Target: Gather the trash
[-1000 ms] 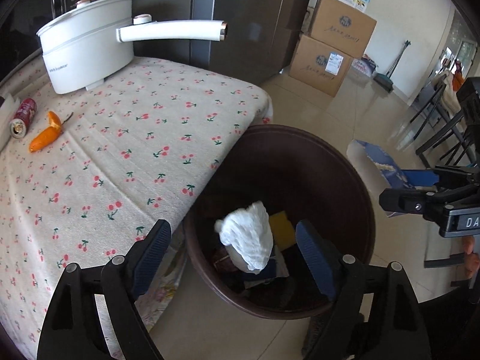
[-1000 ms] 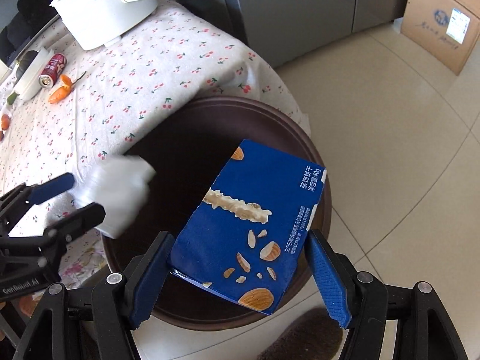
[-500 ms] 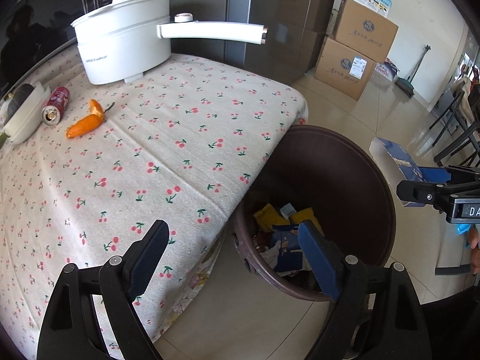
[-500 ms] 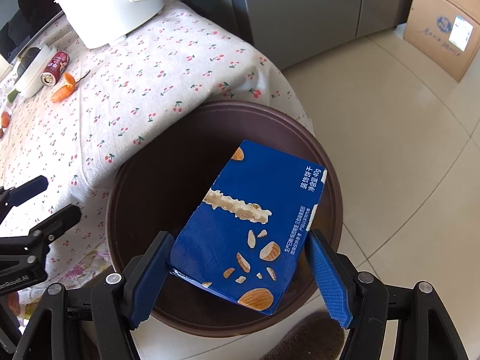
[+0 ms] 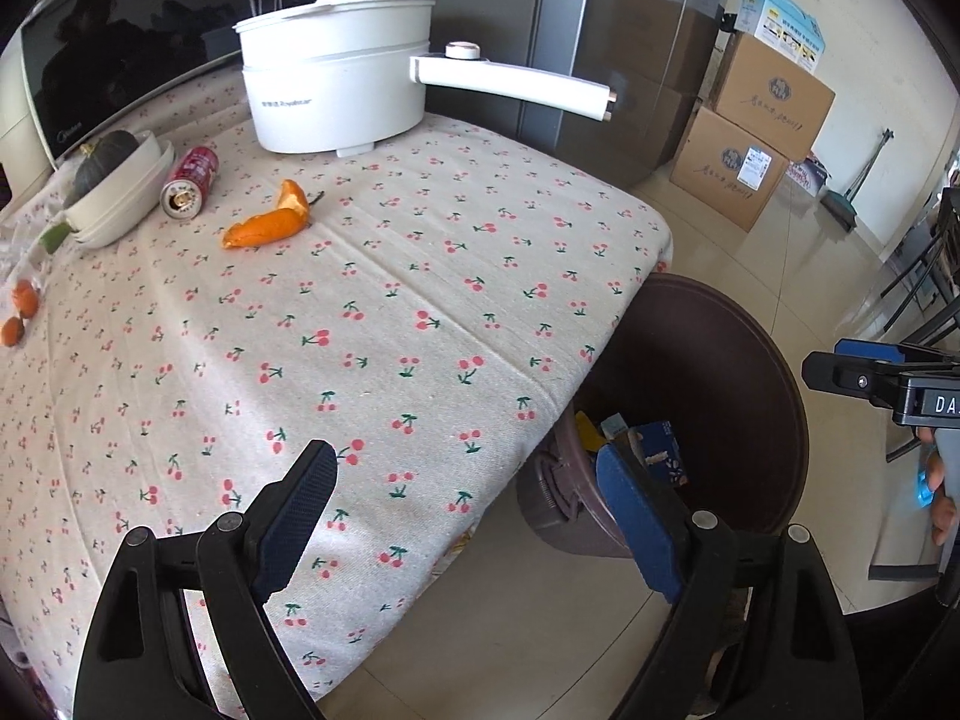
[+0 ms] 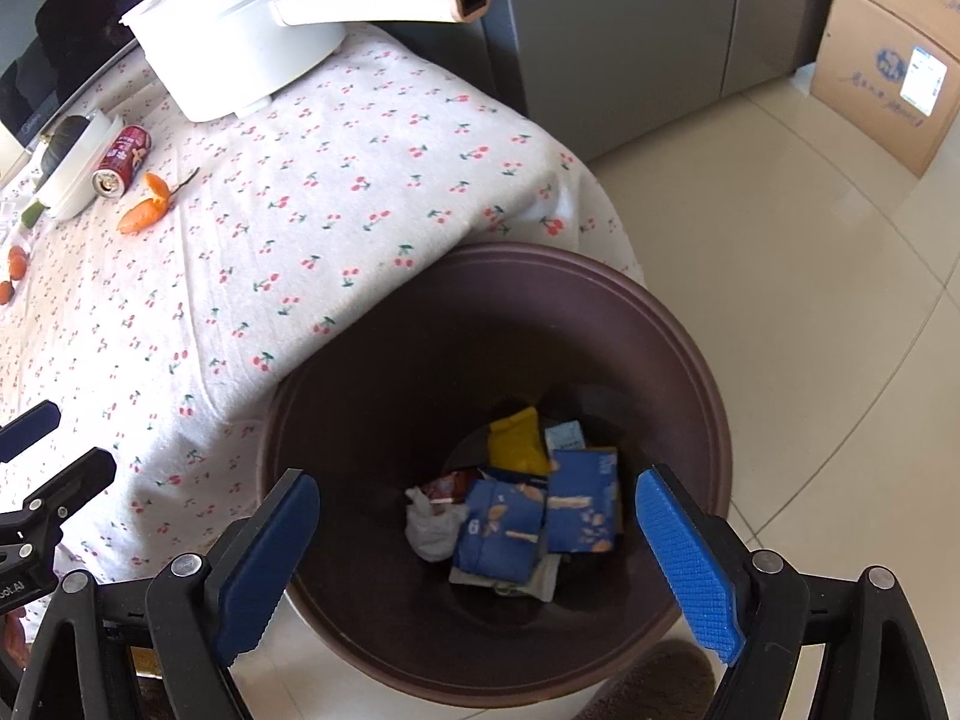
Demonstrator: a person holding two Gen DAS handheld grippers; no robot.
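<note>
Right gripper (image 6: pixel 480 546) at the bottom of the right wrist view, poised above the brown trash bin (image 6: pixel 690 360); fingers (image 6: pixel 684 558) spread wide, just been opening, nothing between them; blue snack box (image 6: pixel 582 498) lying at the bottom of the bin, lower centre, among a second blue packet (image 6: pixel 498 531), a yellow wrapper (image 6: pixel 516 441) and a crumpled white tissue (image 6: pixel 432 525).

Left gripper (image 5: pixel 468 528) at the bottom of the left wrist view, fingers (image 5: pixel 294 516) released and empty, straddling the edge of the table (image 5: pixel 360 330) with its cherry-print cloth; bin at lower right of that frame, tucked partly under the table edge.

Still on the table, upper left of both views: orange peel (image 5: pixel 270 222); red can (image 5: pixel 191 182) on its side, just beside stacked white bowls (image 5: pixel 120 198); white electric pot (image 5: pixel 336 84) behind, long handle pointing right; small orange fruits (image 5: pixel 21 312) at the far left edge.

Cardboard boxes (image 5: pixel 756 138) stacked on the floor, upper right.
</note>
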